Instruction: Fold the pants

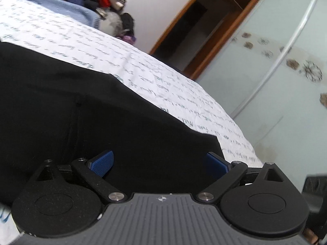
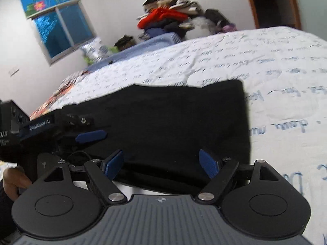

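Black pants (image 2: 173,122) lie flat on the bed as a folded rectangular block; they also fill the left of the left wrist view (image 1: 81,112). My right gripper (image 2: 161,163) is open, its blue pads wide apart over the near edge of the pants, holding nothing. My left gripper (image 1: 160,163) is open over the pants near their right corner, holding nothing. It also shows in the right wrist view (image 2: 91,135) at the left side of the pants.
The bed is covered by a white sheet with blue script (image 2: 265,71). A blue blanket (image 2: 143,47) and a pile of clothes (image 2: 169,18) sit at the far end. A wardrobe with frosted sliding doors (image 1: 276,71) stands beside the bed. A window (image 2: 61,34) is on the far wall.
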